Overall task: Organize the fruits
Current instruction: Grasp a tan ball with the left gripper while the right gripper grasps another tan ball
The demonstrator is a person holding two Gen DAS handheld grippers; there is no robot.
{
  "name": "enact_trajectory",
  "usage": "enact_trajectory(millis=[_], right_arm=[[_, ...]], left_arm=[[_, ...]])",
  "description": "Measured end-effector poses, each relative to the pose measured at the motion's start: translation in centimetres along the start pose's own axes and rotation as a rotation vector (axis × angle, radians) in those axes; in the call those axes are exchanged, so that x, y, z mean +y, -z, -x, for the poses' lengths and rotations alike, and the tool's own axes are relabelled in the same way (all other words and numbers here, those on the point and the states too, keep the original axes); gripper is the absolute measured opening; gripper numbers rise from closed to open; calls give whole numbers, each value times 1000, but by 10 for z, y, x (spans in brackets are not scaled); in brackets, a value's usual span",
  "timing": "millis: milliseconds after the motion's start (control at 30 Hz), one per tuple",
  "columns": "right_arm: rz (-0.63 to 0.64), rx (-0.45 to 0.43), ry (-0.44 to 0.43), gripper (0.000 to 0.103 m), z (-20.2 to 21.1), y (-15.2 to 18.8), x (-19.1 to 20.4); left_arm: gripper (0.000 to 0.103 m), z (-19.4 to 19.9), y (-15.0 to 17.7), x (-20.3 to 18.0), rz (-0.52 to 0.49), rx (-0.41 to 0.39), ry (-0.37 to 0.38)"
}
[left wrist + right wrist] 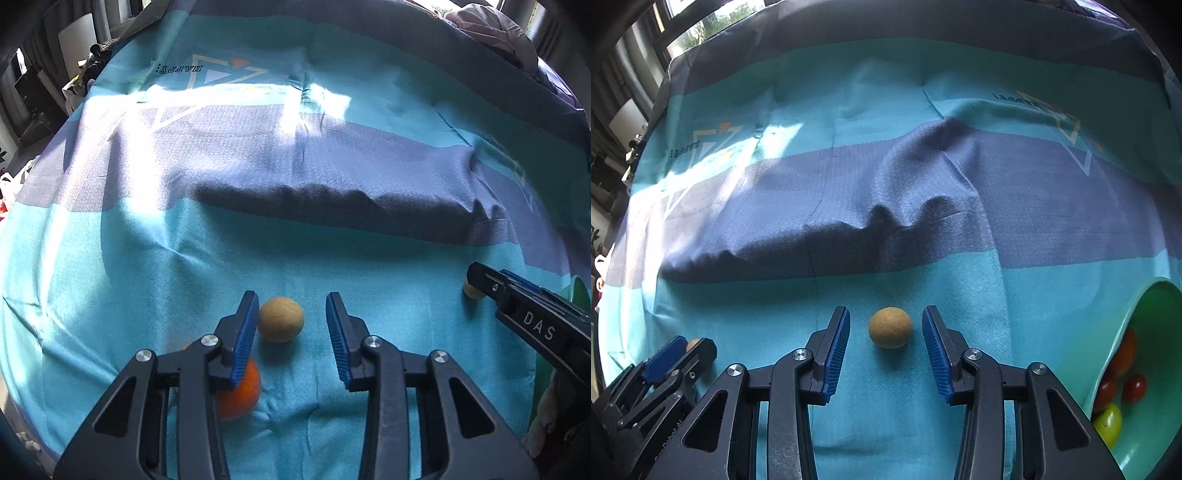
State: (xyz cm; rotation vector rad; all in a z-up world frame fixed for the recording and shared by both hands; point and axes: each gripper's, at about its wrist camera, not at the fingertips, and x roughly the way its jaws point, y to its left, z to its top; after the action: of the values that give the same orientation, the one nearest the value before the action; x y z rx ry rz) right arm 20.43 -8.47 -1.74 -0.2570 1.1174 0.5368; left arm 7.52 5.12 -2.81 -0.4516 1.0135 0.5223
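In the left wrist view my left gripper (291,306) is open and empty over the teal cloth. A tan round fruit (280,319) lies just past its left finger. An orange (238,393) lies partly under that finger. My right gripper (480,275) comes in from the right, next to another tan fruit (472,291). In the right wrist view my right gripper (886,321) is open, with that tan round fruit (890,327) on the cloth between its fingertips. A green bowl (1108,362) at the right holds red tomatoes (1134,387) and a yellow-green fruit (1108,422).
A teal and purple patterned cloth (886,184) covers the whole surface, with a raised fold across the middle. My left gripper (683,354) shows at the lower left of the right wrist view. Clutter lies beyond the left edge.
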Motion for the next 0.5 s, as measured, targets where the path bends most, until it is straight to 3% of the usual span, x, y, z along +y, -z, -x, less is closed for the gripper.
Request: enact_trajectory(millis=[300,500], right_arm=[[28,13,26,31,-15,0,6],[23,5,11,29,-13,1,5]], left_arm=[[26,-9,-1,1,-6,-19,-50],[26,-8,-2,8,39,-18,-5]])
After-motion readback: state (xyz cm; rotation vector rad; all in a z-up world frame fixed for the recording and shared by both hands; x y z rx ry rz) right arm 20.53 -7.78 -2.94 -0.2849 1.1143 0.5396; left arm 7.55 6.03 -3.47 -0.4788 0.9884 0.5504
